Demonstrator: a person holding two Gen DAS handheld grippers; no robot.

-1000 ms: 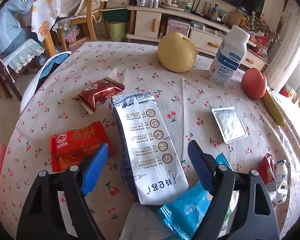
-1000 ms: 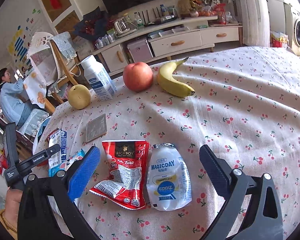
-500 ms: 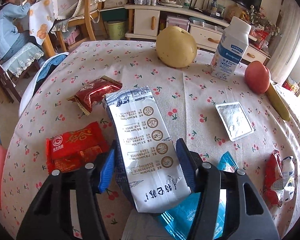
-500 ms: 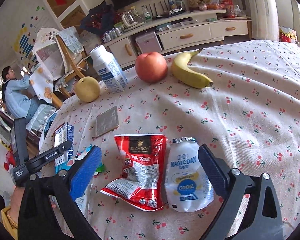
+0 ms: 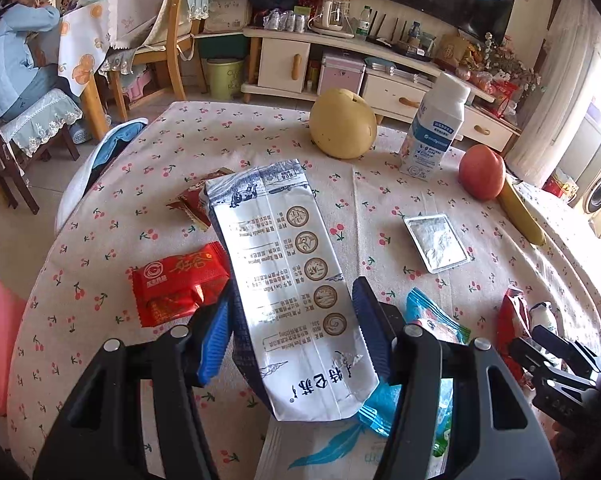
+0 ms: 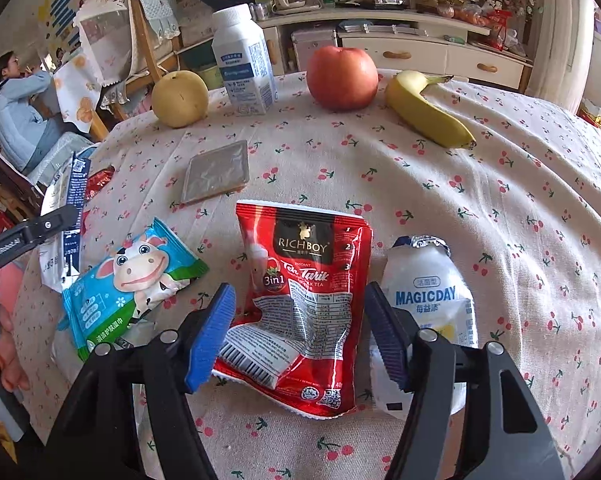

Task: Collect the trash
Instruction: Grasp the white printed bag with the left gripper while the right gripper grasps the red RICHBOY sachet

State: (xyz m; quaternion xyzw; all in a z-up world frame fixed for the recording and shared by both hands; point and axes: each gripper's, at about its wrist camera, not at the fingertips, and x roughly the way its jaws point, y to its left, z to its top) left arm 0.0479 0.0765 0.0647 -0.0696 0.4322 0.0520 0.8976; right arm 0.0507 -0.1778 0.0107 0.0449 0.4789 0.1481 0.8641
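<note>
Gripping the carton [image 5: 288,280] with our left gripper [image 5: 292,332], we held it tilted over the table [image 5: 380,184]. Our right gripper [image 6: 300,332] was just closing around the red sachet [image 6: 304,304]; its pads perhaps not yet touched it.

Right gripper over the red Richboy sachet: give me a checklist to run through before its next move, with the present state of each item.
1. Red Richboy sachet lies between the right gripper's jaws: ok.
2. Pads pressing on the sachet: not ok. The jaws have just been closing, but gaps show on both sides.
3. White Magicday pouch outside the jaws: ok, though it lies close to the right-hand finger.
4. Left gripper shut on the white milk pouch: ok.
5. Cow-print wipe packet out of the closing path: ok.
6. Somewhere to drop the trash: cannot tell, no bin on the table.
</note>
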